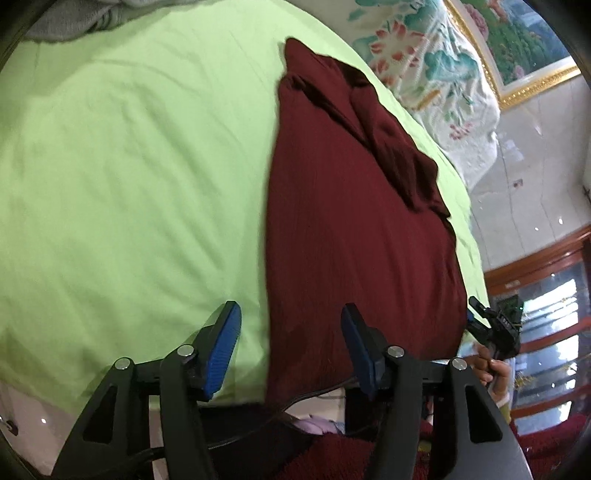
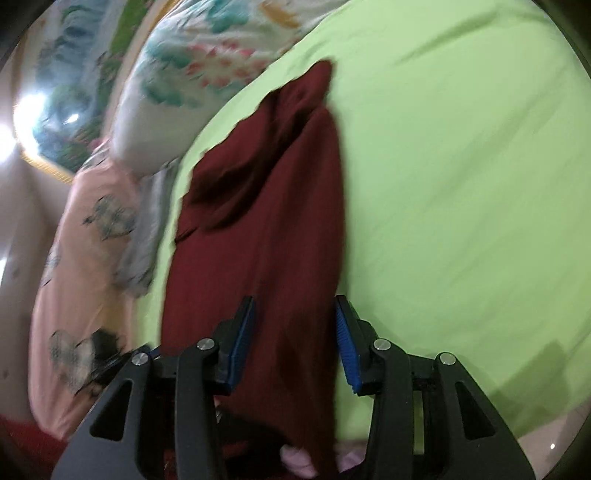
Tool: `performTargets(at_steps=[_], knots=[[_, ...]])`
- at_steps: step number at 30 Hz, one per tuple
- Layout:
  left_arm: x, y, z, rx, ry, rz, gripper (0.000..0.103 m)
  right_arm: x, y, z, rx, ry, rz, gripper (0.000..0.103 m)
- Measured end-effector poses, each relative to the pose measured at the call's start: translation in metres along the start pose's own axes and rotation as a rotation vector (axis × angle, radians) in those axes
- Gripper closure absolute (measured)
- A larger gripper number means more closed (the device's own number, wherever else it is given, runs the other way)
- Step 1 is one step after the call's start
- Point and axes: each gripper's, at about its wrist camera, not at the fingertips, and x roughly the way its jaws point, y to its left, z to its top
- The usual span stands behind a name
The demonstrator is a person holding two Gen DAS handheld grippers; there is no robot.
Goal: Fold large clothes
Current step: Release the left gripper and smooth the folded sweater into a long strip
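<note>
A dark red garment [image 1: 351, 229] lies lengthwise on the light green bedsheet [image 1: 129, 166], folded into a long strip with a creased sleeve on its far part. My left gripper [image 1: 291, 325] is open with its blue pads above the garment's near left edge, holding nothing. In the right wrist view the same garment [image 2: 266, 221] runs away from me, its near end hanging over the bed's edge. My right gripper [image 2: 295, 325] is open, jaws astride the garment's near right edge, empty. The right gripper also shows in the left wrist view [image 1: 491, 325], by the garment's near right corner.
A floral quilt [image 1: 424, 74] is bunched at the bed's far right, and it shows in the right wrist view [image 2: 192, 74]. A pink patterned blanket [image 2: 74, 277] lies left of the garment. Grey cloth [image 1: 74, 18] sits at the far left. A wooden cabinet [image 1: 546, 314] stands right.
</note>
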Motion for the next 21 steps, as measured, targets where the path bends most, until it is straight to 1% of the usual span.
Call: performTargets(at_steps=[2, 4, 6, 8, 9, 10, 11, 12, 13, 14, 15, 16, 19, 21], knots=[[0.008, -0.005, -0.012, 0.008, 0.029, -0.015, 0.045, 0.004, 0.001, -0.01, -0.003, 0.035, 0.05, 0.059], [0.017, -0.014, -0.021, 0.031, 0.04, -0.022, 0.045, 0.006, 0.002, -0.019, -0.005, 0.052, 0.083, 0.059], [0.021, -0.021, -0.025, 0.048, 0.03, -0.024, 0.045, 0.007, 0.002, -0.025, -0.011, 0.06, 0.113, 0.059], [0.024, -0.027, -0.024, 0.051, 0.013, -0.049, 0.045, 0.008, 0.002, -0.029, -0.011, 0.07, 0.135, 0.059], [0.026, -0.029, -0.024, 0.054, 0.01, -0.063, 0.05, 0.01, 0.001, -0.029, -0.011, 0.074, 0.142, 0.059], [0.028, -0.032, -0.023, 0.06, 0.013, -0.07, 0.059, 0.011, 0.002, -0.03, -0.013, 0.077, 0.144, 0.059], [0.031, -0.033, -0.022, 0.066, 0.017, -0.067, 0.064, 0.012, 0.002, -0.031, -0.019, 0.081, 0.141, 0.06], [0.034, -0.034, -0.022, 0.07, 0.018, -0.058, 0.074, 0.013, 0.002, -0.032, -0.026, 0.081, 0.134, 0.063], [0.036, -0.035, -0.02, 0.072, 0.018, -0.049, 0.088, 0.013, 0.003, -0.033, -0.033, 0.08, 0.122, 0.066], [0.038, -0.036, -0.018, 0.071, 0.018, -0.045, 0.093, 0.013, 0.003, -0.034, -0.039, 0.081, 0.105, 0.076], [0.039, -0.035, -0.019, 0.066, 0.014, -0.046, 0.092, 0.013, 0.002, -0.035, -0.044, 0.08, 0.078, 0.091], [0.038, -0.036, -0.019, 0.063, 0.002, -0.049, 0.093, 0.014, 0.001, -0.036, -0.044, 0.081, 0.061, 0.098], [0.028, -0.045, -0.019, 0.079, -0.043, -0.06, 0.095, 0.008, 0.004, -0.036, -0.049, 0.059, 0.067, 0.098], [0.02, -0.054, -0.016, 0.081, -0.079, -0.092, 0.095, 0.002, 0.01, -0.031, -0.054, 0.032, 0.104, 0.098]])
